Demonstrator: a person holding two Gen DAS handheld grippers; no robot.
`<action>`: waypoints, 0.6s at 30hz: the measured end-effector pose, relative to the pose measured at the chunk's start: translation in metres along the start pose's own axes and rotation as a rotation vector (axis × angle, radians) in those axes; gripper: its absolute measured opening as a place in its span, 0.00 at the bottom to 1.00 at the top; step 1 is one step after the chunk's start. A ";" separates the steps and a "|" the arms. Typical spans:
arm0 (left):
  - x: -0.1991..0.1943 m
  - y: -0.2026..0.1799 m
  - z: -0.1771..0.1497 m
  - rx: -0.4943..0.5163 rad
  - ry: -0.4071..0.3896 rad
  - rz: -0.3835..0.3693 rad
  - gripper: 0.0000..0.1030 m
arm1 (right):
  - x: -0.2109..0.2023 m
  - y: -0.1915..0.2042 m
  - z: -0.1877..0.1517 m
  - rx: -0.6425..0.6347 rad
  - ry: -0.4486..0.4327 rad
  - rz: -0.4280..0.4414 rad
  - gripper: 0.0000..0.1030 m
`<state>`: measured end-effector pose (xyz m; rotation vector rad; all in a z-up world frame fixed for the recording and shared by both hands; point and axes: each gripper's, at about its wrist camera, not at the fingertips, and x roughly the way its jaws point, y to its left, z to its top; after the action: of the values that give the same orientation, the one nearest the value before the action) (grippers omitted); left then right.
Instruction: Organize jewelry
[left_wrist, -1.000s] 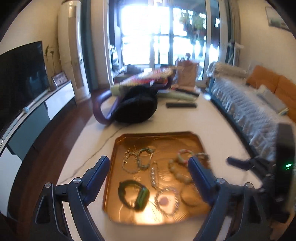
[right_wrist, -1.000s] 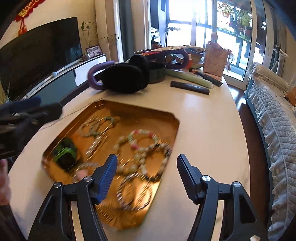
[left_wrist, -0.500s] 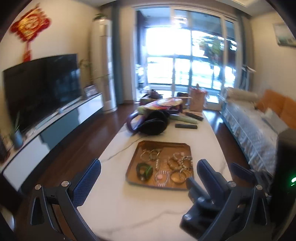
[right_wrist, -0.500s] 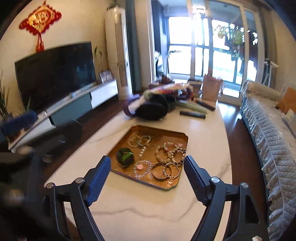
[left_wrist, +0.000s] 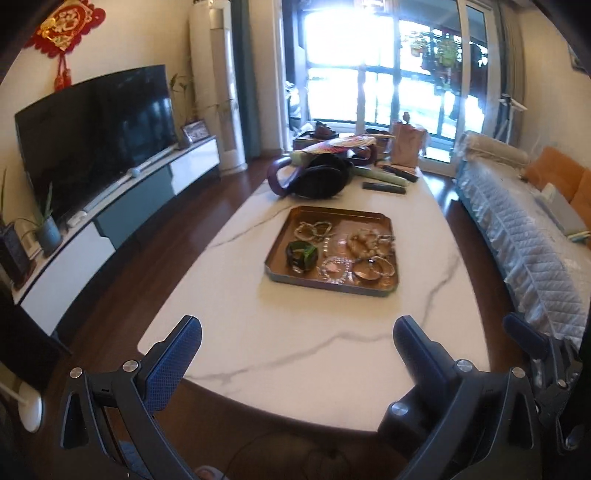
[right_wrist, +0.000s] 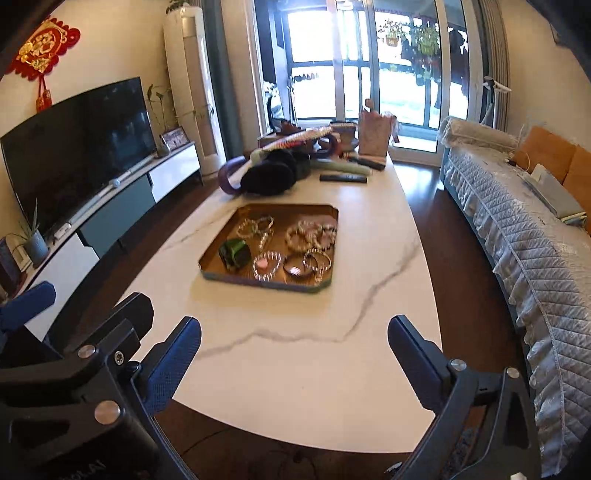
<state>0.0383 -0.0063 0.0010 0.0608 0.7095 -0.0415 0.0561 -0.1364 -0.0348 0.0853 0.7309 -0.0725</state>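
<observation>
On the marble table (left_wrist: 314, 350) we see the jewelry tray (left_wrist: 332, 286); well short of it, our left gripper (left_wrist: 297, 350) and right gripper (right_wrist: 293, 349) gape wide, holding nothing, the right's jaws having just been opening.

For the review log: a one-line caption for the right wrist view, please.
Open right gripper empty above the near end of the marble table; beyond it, copper tray of bracelets.
</observation>
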 end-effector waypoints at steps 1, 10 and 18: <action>0.001 -0.002 -0.001 0.003 0.001 0.004 1.00 | 0.001 0.000 -0.002 0.004 -0.008 0.000 0.98; 0.019 -0.002 -0.003 0.002 0.026 -0.004 1.00 | 0.012 -0.001 -0.006 -0.006 0.010 0.004 0.98; 0.024 -0.005 -0.003 0.014 0.021 -0.001 1.00 | 0.015 -0.001 -0.007 -0.015 0.008 0.005 0.98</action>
<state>0.0547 -0.0115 -0.0169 0.0746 0.7307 -0.0466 0.0625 -0.1372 -0.0501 0.0733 0.7388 -0.0616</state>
